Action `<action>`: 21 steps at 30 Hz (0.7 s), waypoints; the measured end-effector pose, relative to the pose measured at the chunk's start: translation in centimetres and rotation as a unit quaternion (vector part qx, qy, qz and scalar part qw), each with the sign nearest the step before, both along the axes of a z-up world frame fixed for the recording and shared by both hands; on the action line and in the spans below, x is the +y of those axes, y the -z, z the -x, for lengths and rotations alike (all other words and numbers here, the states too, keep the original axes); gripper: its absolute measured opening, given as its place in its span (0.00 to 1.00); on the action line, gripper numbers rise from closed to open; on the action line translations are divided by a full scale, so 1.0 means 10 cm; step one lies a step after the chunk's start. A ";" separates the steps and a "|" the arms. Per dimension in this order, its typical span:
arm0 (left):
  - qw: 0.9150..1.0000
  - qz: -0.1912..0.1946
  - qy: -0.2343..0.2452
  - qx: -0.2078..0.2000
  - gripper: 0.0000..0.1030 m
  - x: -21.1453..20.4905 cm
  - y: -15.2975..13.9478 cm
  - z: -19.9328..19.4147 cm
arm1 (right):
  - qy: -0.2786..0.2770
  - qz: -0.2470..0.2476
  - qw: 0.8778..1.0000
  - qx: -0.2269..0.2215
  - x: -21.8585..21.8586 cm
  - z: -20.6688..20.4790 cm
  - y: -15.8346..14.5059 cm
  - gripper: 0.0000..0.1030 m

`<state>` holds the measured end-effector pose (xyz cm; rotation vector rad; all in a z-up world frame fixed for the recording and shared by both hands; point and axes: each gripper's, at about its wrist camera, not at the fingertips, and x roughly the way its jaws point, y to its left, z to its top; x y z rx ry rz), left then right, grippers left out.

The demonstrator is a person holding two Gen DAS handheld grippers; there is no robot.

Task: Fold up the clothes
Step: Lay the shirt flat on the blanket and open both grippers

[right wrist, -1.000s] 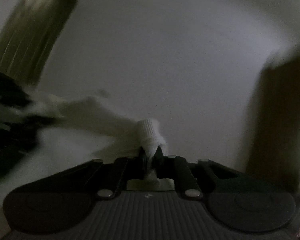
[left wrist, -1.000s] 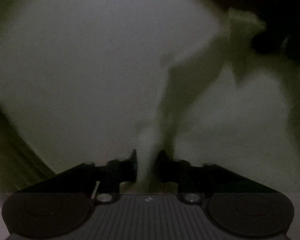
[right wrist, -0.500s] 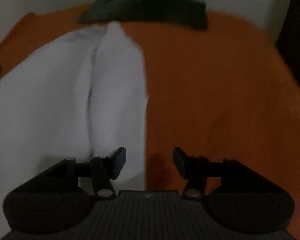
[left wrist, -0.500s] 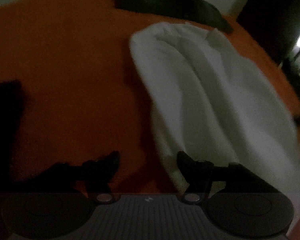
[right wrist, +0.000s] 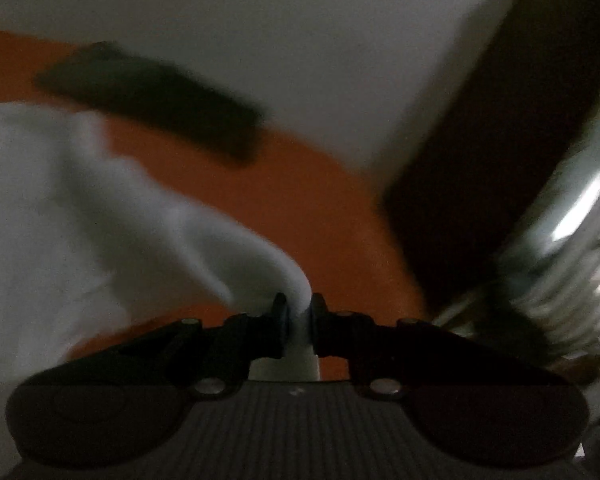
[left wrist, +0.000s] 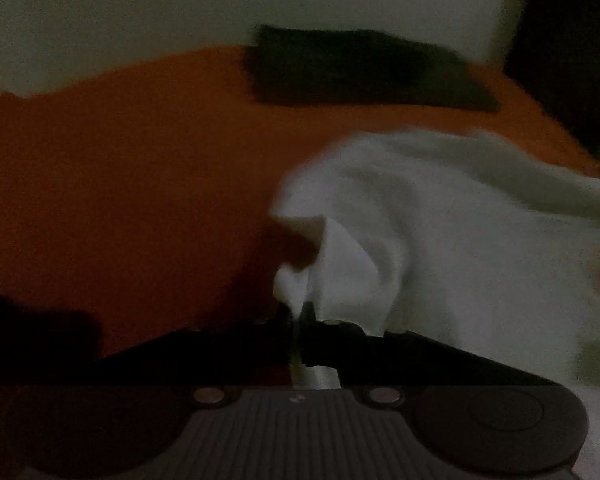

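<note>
A white garment (left wrist: 440, 232) lies bunched on an orange surface (left wrist: 132, 168), spreading right in the left wrist view. My left gripper (left wrist: 298, 312) is shut on a near edge of this cloth, which pokes up between the fingers. In the right wrist view the same white garment (right wrist: 100, 208) stretches from the left to my right gripper (right wrist: 298, 312), which is shut on a rounded fold of it. The scene is dim and blurred.
A dark folded cloth (left wrist: 360, 68) lies at the far edge of the orange surface, also seen as the dark cloth (right wrist: 156, 100) in the right wrist view. A pale wall (left wrist: 180, 4) stands behind. Tall dark furniture (right wrist: 492, 140) stands to the right.
Half a second ago both grippers stood open over the flat-lying garment. Both have since shut on its near edge, and the views have tilted upward.
</note>
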<state>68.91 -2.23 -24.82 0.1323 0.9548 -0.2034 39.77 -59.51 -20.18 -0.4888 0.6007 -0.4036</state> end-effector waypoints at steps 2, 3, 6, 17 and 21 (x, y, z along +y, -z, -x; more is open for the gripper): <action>0.998 -0.037 -0.045 -0.024 0.04 0.17 -0.20 -0.25 | 0.039 0.014 0.999 -0.011 -0.14 -0.27 -0.02 0.17; 0.995 -0.052 -0.069 -0.041 0.04 0.28 -0.30 -0.42 | 0.041 0.012 0.999 -0.004 -0.11 -0.28 0.03 0.33; 0.990 -0.069 -0.117 -0.032 0.17 0.52 -0.42 -0.86 | 0.047 0.003 0.999 0.020 -0.03 -0.32 0.18 0.78; 0.985 -0.067 0.138 -0.076 0.68 0.07 -0.15 0.62 | -0.036 -0.243 0.968 0.058 0.87 1.67 0.53 0.72; 0.963 0.009 0.258 -0.074 0.72 -0.13 0.19 1.88 | -0.004 -0.330 0.943 0.038 1.01 2.40 0.56 0.69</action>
